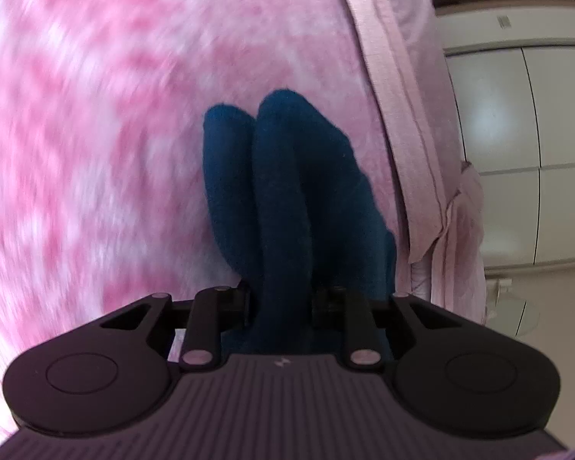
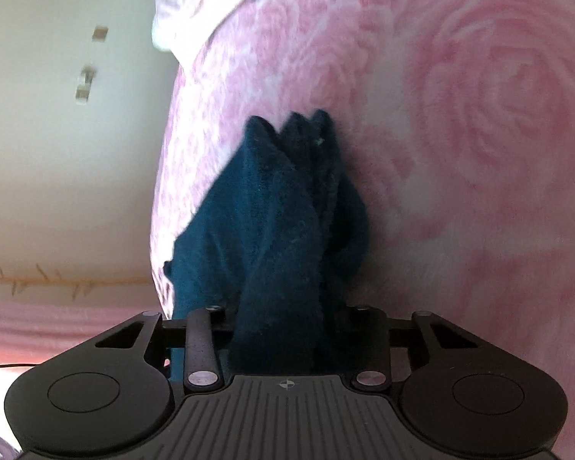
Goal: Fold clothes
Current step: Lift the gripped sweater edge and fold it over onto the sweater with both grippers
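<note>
A dark teal knitted garment [image 1: 287, 176] stands bunched in two upright folds in the left wrist view, over a pink fleece blanket [image 1: 96, 115]. My left gripper [image 1: 281, 295] is shut on it; the cloth fills the gap between the jaws and hides the fingers. In the right wrist view another bunch of the same teal garment [image 2: 287, 211] rises in several peaks over the rose-patterned blanket [image 2: 479, 115]. My right gripper [image 2: 287, 322] is shut on that bunch, with its fingers hidden by cloth as well.
A pale pink sheet edge [image 1: 402, 115] runs along the blanket's right side, with white cupboard doors [image 1: 517, 115] beyond. In the right wrist view a cream wall [image 2: 57, 153] lies past the blanket's left edge.
</note>
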The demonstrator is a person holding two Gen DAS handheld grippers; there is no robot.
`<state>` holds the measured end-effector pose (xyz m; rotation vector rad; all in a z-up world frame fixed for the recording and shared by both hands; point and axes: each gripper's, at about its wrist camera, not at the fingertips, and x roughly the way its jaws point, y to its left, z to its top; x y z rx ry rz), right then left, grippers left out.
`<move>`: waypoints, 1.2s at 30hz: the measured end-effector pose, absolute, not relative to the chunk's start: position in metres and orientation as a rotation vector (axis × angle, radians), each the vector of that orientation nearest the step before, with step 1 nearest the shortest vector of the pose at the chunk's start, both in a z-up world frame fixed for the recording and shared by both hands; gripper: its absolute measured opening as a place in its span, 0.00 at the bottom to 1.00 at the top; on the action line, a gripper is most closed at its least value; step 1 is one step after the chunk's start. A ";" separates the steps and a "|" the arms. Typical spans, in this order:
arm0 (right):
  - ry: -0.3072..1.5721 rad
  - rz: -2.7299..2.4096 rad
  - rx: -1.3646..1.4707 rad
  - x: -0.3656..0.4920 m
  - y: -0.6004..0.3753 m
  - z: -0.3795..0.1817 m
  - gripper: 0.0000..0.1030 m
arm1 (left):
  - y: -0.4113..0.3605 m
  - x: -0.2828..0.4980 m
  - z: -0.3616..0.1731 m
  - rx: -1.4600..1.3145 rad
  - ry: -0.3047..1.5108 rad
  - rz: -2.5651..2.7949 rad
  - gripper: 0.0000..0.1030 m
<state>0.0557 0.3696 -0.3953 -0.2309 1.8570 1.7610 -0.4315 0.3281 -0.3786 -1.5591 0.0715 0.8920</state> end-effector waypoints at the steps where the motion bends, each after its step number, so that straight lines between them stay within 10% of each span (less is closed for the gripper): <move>1: 1.857 1.747 -0.205 0.053 0.363 -0.391 0.36 | 0.334 -0.437 -0.373 -1.550 0.079 0.885 0.19; 36: 1.598 1.569 0.491 -0.396 0.475 -0.334 0.35 | 0.680 -0.829 -0.282 -1.181 0.172 0.673 0.18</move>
